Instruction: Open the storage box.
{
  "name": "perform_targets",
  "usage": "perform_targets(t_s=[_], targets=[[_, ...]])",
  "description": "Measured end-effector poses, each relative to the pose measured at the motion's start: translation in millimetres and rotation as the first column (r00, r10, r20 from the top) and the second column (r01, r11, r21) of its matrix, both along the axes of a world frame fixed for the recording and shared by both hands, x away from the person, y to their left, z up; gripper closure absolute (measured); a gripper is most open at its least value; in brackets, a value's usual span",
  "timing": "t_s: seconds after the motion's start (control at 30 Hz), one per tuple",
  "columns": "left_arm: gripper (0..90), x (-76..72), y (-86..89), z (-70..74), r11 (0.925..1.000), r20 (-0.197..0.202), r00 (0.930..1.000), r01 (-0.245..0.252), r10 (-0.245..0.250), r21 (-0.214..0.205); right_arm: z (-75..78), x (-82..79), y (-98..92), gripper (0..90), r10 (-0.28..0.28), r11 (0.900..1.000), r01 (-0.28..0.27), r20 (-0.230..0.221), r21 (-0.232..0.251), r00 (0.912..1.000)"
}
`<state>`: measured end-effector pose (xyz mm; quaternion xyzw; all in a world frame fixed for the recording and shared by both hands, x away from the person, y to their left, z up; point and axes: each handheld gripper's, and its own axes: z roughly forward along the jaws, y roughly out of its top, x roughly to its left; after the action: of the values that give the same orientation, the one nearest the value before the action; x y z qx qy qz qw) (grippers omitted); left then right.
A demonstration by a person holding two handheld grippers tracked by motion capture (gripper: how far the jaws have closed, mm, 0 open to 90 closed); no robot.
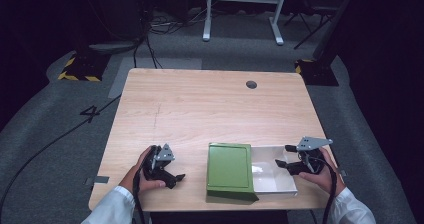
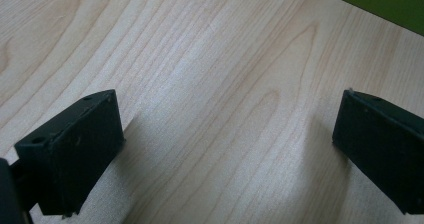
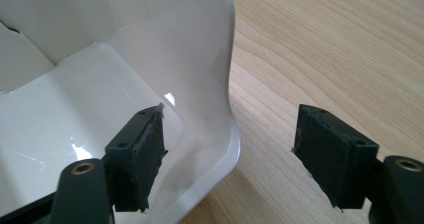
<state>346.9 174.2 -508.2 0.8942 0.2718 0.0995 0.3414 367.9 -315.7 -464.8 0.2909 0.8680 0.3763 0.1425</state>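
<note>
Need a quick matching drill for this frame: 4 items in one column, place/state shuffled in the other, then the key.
Items
1. left claw
2. right claw
3. green lid
4. round hole

Places/states
A. far side of the table, right of centre
B. open, one jaw inside and one outside the wall of the white box
C. lies flat, overlapping the white box's left part
D. open over bare wood, left of the green lid

Pairs: 1-D, 2-B, 3-C, 4-A
</note>
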Motion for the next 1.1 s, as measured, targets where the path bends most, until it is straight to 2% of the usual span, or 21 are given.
perform_targets(t_s=[0.33,0.53,1.1], targets=[[0.1,0.0,0.0,0.0,1.0,0.0,1.0,0.0,0.0,0.0,6.7,-0.1,0.6,24.1,0.015,0.9999,-0.015,0.019,-0.008,0.9997],[0.0,0.0,0.0,0.0,1.0,0.0,1.0,0.0,0.0,0.0,15.0,-1.5,-1.7,19.8,0.012,0.9999,-0.012,0.039,0.005,0.9992],[0.0,0.0,0.1,0.0,1.0,0.0,1.0,0.001,-0.001,0.0,33.1,-4.7,-14.5,18.9,0.008,1.0,-0.008,0.085,-0.003,0.9963]])
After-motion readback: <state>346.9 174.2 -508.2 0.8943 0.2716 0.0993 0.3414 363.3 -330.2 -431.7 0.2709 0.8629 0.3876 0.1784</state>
